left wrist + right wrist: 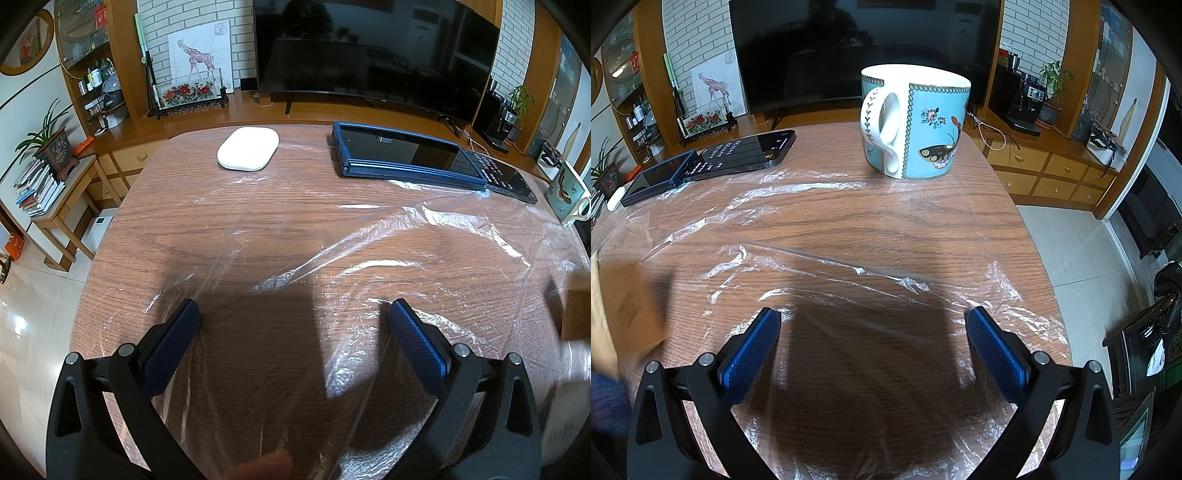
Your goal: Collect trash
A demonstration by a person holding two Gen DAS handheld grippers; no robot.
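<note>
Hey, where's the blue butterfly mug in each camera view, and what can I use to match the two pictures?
Left wrist view: the light blue ceramic mug with a butterfly print is cut off at the far right edge, beyond the dark phone.
Right wrist view: the mug stands upright at top centre, handle facing the camera.
Shared landmark: the dark phone with a lit keypad screen, lying on the clear plastic sheet.

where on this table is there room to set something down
Free: the middle, between the white pad, the blue device and the open left gripper, under loose plastic film. Crowded: far edge, with phone and mug.
</note>
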